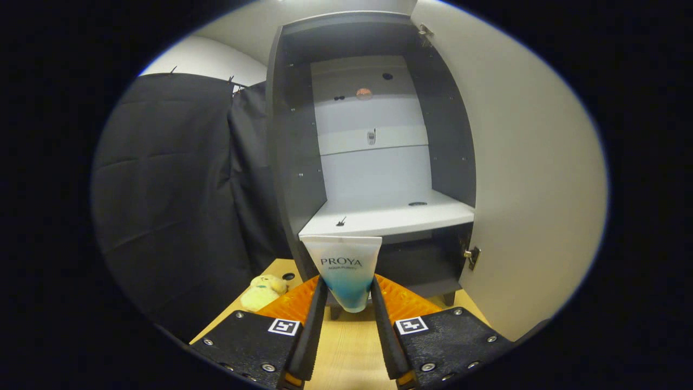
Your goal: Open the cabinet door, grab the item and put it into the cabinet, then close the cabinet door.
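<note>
Two jaws of the gripper (346, 295) pinch the tube (343, 271) by its lower end, its long axis upright and its flat crimped end just below the front lip of the shelf (390, 219). Cabinet (373, 146) lies straight ahead with door (520, 179) swung open; judged next: lift and carry forward onto that shelf. Soft toy (263, 291) sits on the counter (346, 352), left of the jaws.

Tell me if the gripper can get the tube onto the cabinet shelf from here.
Probably yes. The gripper is shut on the tube, the door stands wide open, and the shelf lies just ahead.
</note>
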`<state>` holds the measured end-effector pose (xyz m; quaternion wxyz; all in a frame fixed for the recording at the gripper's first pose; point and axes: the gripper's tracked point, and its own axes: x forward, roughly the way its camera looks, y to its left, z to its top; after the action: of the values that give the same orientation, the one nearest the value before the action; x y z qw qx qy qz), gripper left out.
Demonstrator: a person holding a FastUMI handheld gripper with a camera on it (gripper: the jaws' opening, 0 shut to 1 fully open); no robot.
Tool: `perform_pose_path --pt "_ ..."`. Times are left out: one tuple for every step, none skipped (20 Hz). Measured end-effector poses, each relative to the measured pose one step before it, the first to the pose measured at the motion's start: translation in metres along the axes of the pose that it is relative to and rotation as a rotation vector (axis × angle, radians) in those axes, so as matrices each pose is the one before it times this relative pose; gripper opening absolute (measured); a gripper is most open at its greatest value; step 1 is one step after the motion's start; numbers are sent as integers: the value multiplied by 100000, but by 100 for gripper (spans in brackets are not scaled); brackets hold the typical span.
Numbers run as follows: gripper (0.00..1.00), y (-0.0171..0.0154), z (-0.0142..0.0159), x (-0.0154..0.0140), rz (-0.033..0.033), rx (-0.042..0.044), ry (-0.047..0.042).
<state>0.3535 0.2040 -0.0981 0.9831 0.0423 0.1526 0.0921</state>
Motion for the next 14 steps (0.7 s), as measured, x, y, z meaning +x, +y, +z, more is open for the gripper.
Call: perform_pose_path --pt "50 -204 1099 648 140 34 -1035" --pt "50 -253 949 541 200 56 -788" --pt "50 -320 754 786 173 -37 -545" --pt "50 -267 860 825 -156 39 -728" --pt "50 -258 788 668 -210 178 40" --pt "50 -162 701 837 84 581 171" --pt "50 -197 630 765 295 1000 54" --pt "50 -86 629 668 52 1149 -12" --pt "50 -87 713 753 -238 941 -349" --pt "50 -224 689 777 -560 486 -369" --pt "50 -200 544 840 -549 263 -78" --pt "50 -111 609 844 -92 276 -294" --pt "50 77 368 1024 -52 -221 367" --pt "50 -117 270 850 -559 -661 768"
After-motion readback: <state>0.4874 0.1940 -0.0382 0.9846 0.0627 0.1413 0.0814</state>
